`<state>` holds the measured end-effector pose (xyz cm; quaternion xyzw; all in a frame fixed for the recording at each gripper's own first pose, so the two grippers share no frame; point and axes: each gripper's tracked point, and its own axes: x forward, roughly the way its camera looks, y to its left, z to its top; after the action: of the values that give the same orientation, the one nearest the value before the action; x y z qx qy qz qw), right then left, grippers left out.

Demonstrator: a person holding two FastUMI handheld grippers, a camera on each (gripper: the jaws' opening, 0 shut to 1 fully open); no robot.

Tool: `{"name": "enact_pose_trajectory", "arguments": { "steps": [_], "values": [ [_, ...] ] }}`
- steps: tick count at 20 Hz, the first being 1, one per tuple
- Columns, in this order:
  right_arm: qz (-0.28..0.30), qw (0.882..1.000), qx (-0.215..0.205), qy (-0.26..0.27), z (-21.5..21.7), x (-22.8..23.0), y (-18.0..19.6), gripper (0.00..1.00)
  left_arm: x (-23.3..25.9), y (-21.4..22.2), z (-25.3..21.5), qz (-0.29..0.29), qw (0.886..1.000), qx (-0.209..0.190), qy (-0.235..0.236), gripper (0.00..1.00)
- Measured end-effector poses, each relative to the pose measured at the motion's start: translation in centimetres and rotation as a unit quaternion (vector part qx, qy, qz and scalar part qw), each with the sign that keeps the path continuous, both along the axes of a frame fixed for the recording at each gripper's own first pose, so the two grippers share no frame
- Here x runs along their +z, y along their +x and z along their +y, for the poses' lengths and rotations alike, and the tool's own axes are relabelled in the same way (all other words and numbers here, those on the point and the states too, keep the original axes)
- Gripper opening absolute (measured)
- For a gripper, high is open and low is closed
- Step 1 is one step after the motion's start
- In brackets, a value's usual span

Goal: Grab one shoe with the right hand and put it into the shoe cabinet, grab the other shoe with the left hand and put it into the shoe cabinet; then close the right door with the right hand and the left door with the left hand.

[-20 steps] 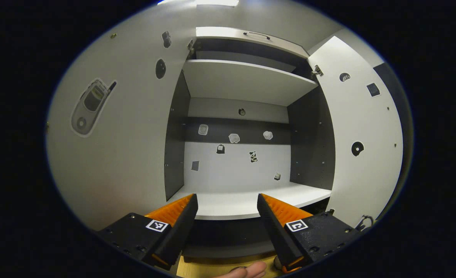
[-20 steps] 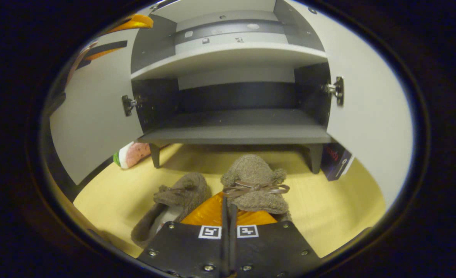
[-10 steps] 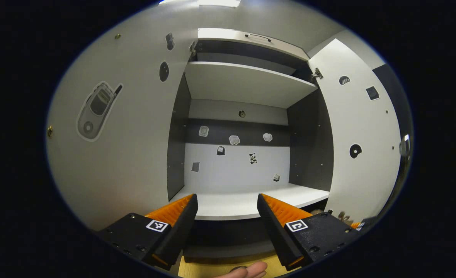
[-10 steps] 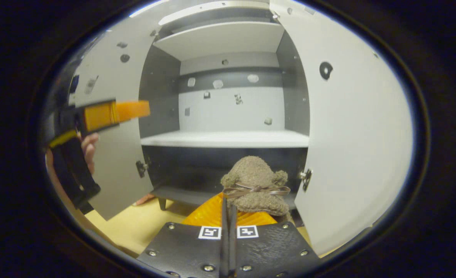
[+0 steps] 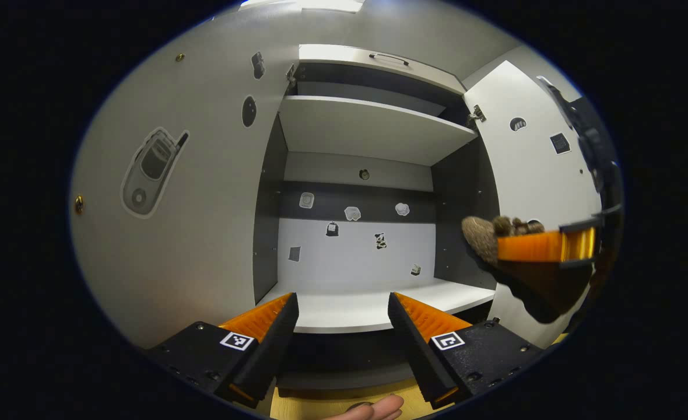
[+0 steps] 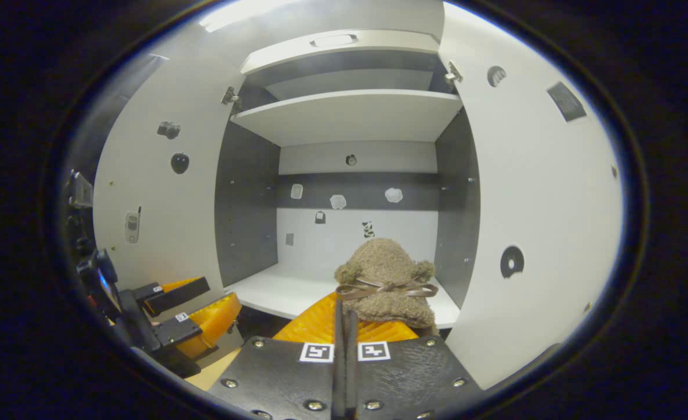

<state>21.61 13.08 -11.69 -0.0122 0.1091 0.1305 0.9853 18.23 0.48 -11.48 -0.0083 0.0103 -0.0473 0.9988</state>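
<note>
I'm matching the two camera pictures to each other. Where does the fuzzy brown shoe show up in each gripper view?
Left gripper view: the shoe is at the right edge, mid-height, carried by the right gripper in front of the right door.
Right gripper view: the shoe is low at centre, just above that gripper's own fingers.
Shared landmark: the white middle shelf.
</note>
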Motion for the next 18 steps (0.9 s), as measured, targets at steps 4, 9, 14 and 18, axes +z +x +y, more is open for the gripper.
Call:
{"name": "enact_pose_trajectory", "arguments": {
  "steps": [4,9,14,18],
  "values": [
    [-0.002,1.0,-0.006,-0.027,1.3,2.0,4.3,0.01,0.3,-0.1,0.2,-0.005,1.0,-0.002,0.004,0.94],
    [0.015,0.998,-0.023,-0.054,2.1,1.6,10.5,0.01,0.1,0.0,0.9,-0.002,1.0,0.009,-0.003,0.94],
    [0.069,0.991,-0.043,-0.106,0.8,-4.1,16.6,0.01,0.0,0.2,1.1,-0.001,1.0,0.011,-0.002,0.94],
    [0.097,0.986,-0.057,-0.125,-0.5,-8.1,21.2,0.01,-0.3,0.5,1.3,0.001,1.0,0.017,0.003,0.94]
  ]
}}
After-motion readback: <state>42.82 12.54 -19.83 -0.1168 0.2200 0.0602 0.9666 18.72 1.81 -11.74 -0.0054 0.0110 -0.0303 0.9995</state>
